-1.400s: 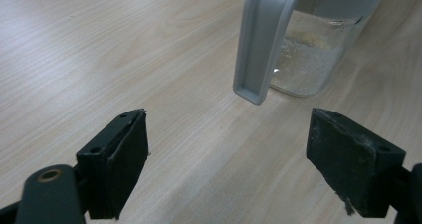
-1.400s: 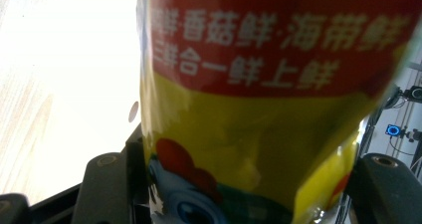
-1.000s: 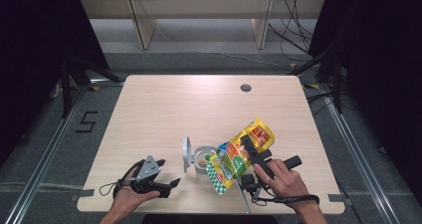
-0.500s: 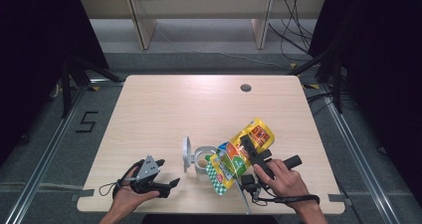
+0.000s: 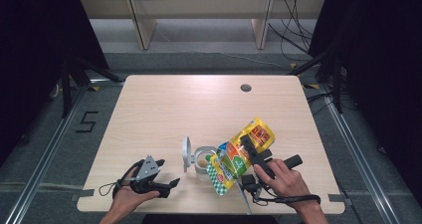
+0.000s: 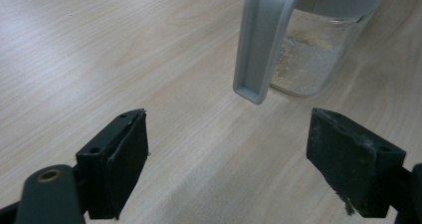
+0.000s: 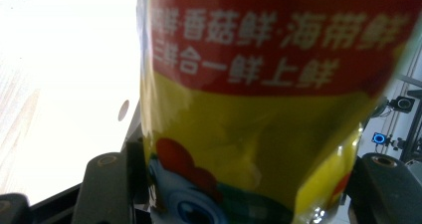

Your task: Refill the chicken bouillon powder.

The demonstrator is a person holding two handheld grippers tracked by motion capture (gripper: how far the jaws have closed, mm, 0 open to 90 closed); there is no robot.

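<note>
Jaws clamped on the pouch [image 5: 241, 153], the right gripper [image 5: 247, 145] tips it over the jar [image 5: 203, 159] to pour; left gripper [image 6: 229, 169], jaws apart, waits beside the jar.

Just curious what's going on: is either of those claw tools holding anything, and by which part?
The right gripper clamps the yellow pouch across its middle; the left gripper is open, holding nothing.

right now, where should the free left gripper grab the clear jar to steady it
Probably the glass body of the jar, below the grey flip lid, coming in level from the jar's left side. The lid hangs open on that side, so stay under it. The left gripper already faces the jar with jaws open, while the pouch in the right gripper leans over its mouth.
</note>
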